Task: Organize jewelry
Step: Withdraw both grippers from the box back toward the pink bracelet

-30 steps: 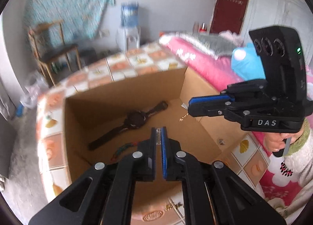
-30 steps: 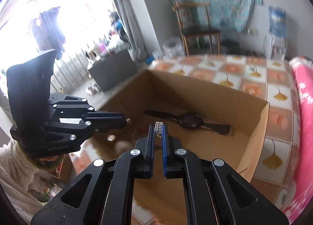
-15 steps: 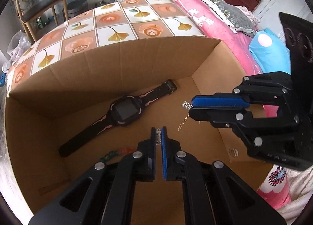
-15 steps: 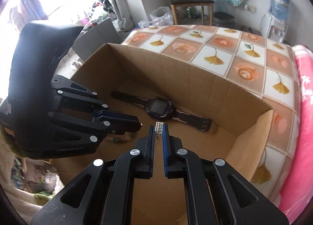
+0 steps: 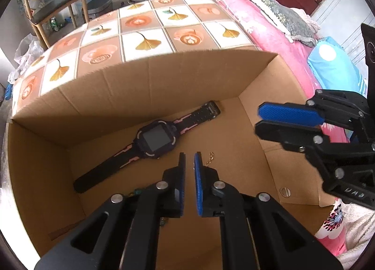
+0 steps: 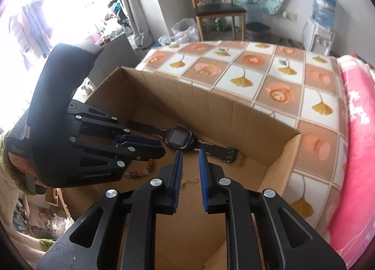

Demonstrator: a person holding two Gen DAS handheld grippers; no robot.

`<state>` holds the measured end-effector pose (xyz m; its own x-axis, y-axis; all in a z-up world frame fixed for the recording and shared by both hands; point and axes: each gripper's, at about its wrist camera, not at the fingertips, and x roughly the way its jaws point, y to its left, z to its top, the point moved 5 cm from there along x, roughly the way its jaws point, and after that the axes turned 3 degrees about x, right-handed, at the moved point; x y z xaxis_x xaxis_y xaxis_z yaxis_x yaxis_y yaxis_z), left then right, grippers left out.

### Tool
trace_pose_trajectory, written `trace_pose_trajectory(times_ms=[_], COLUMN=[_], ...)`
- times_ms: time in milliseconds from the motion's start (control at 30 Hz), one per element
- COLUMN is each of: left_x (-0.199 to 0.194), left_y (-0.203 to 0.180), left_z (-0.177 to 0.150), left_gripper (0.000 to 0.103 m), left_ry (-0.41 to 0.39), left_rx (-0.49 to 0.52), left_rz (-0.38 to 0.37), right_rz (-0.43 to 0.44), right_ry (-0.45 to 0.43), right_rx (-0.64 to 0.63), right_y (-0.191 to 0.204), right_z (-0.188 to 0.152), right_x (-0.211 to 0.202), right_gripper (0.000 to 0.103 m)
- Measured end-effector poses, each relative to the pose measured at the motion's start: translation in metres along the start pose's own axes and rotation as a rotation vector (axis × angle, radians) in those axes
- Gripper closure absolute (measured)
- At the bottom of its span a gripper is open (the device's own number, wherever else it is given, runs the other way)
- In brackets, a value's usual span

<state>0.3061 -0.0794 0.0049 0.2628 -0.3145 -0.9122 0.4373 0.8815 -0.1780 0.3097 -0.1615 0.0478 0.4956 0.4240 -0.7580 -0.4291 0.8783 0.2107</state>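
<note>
You've got three pieces on the floor of the open cardboard box (image 5: 164, 77). A black smartwatch (image 5: 155, 139) with pink trim lies flat, face up, strap stretched straight along the box's far wall. A thin gold chain (image 6: 190, 180) lies loose on the floor nearer the middle. A beaded bracelet (image 6: 140, 171), pale and reddish beads, sits left of the chain, partly hidden.

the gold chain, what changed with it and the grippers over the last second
Both grippers held the gold chain stretched between them over the box. The right gripper and left gripper have just been opening, and the chain now lies loose on the floor of the cardboard box, with nothing between either pair of jaws. Both views also tipped down into the box. The watch stayed put.
</note>
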Motion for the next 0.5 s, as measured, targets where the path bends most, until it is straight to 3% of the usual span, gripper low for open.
trace_pose_trajectory(times_ms=[167,367,500], left_x=[-0.031,-0.099,-0.138], left_y=[-0.002,-0.014,-0.018], left_z=[-0.002,-0.028,-0.066], left_gripper=[0.092,0.065,0.049], left_ry=[-0.080,-0.253,-0.355], left_rx=[-0.001,0.030,0.033], left_rz=[0.010,0.019,0.040], right_rz=[0.019,0.076,0.121], right_ry=[-0.066,-0.204,-0.257], right_rx=[0.006,-0.019,-0.028], right_y=[0.005,0.031,0.053], right_z=[0.000,-0.019,-0.048], right_x=[-0.028,-0.086,-0.115], right_gripper=[0.075,0.054,0.049])
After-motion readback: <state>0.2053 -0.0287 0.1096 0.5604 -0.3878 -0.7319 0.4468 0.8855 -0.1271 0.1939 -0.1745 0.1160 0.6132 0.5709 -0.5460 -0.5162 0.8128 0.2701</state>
